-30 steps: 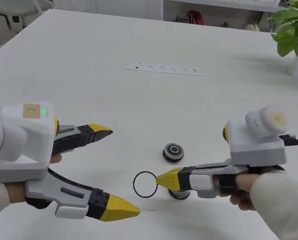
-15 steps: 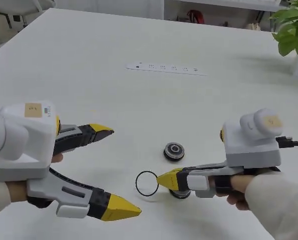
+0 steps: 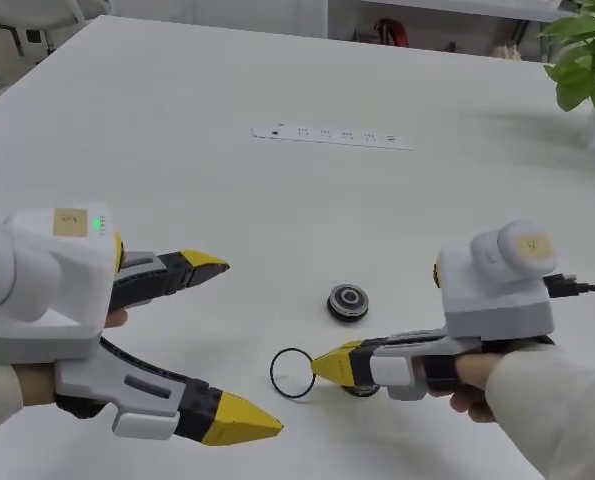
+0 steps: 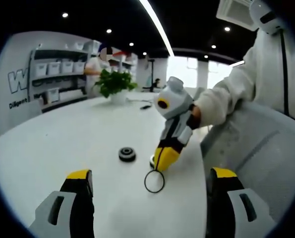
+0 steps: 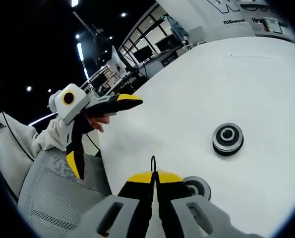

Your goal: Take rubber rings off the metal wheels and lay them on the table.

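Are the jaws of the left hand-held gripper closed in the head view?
No, the left hand-held gripper has its two yellow-tipped jaws spread wide apart, with nothing held between them.
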### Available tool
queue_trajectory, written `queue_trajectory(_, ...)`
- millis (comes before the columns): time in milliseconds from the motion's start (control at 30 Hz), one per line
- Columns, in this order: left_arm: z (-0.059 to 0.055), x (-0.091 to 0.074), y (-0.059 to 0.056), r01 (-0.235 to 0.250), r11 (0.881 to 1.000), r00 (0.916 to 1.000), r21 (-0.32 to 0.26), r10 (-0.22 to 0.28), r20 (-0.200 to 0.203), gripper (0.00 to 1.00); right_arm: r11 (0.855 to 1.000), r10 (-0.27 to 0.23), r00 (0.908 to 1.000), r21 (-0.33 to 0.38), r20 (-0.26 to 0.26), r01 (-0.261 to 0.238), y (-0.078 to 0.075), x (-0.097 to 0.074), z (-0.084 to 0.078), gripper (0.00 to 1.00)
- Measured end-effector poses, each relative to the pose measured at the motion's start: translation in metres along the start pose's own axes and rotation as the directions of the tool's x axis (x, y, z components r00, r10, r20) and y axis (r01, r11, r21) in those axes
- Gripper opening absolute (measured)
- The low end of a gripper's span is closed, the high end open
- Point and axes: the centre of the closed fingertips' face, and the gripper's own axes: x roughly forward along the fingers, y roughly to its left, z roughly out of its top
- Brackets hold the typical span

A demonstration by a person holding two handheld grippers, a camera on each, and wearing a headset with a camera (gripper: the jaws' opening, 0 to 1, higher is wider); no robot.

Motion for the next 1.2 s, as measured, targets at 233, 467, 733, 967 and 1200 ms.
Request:
queue_trajectory(233, -0.0004, 0.0, -0.0003, 0.001, 1.0, 1.0, -0.001, -0.001, -0.002, 1.0, 1.0, -0.011, 0.9999, -0.01, -0.006, 0.011, -0.0028, 0.0009, -0.0011, 0.0)
queue_trajectory(467, -0.0013, 0.0002, -0.0002, 0.001, 1.0, 1.0, -0.003, -0.001, -0.006, 1.0, 0.999, -0.028, 0.9996, -0.038, -0.009, 0.028, -0.0054, 0.0013, -0.0009, 0.03)
queue_trajectory(733, -0.0028, 0.0005, -0.0003, 0.001, 1.0, 0.9999, -0.006, -0.001, -0.012, 1.0, 0.997, -0.034, 0.9993, -0.066, -0.017, 0.032, -0.006, 0.0014, -0.0012, 0.04)
queue_trajectory(967, -0.0037, 0.0009, -0.0005, 0.001, 1.0, 0.9998, -0.007, -0.001, -0.018, 1.0, 0.993, -0.049, 0.9984, -0.11, -0.028, 0.046, -0.0068, 0.0003, -0.0008, 0.05)
queue_trajectory(1200, -0.0043, 0.0009, -0.0006, 0.001, 1.0, 0.9998, -0.008, -0.001, -0.021, 1.0, 0.99, -0.062, 0.9979, -0.129, -0.02, 0.059, -0.0096, -0.0025, 0.0028, 0.07)
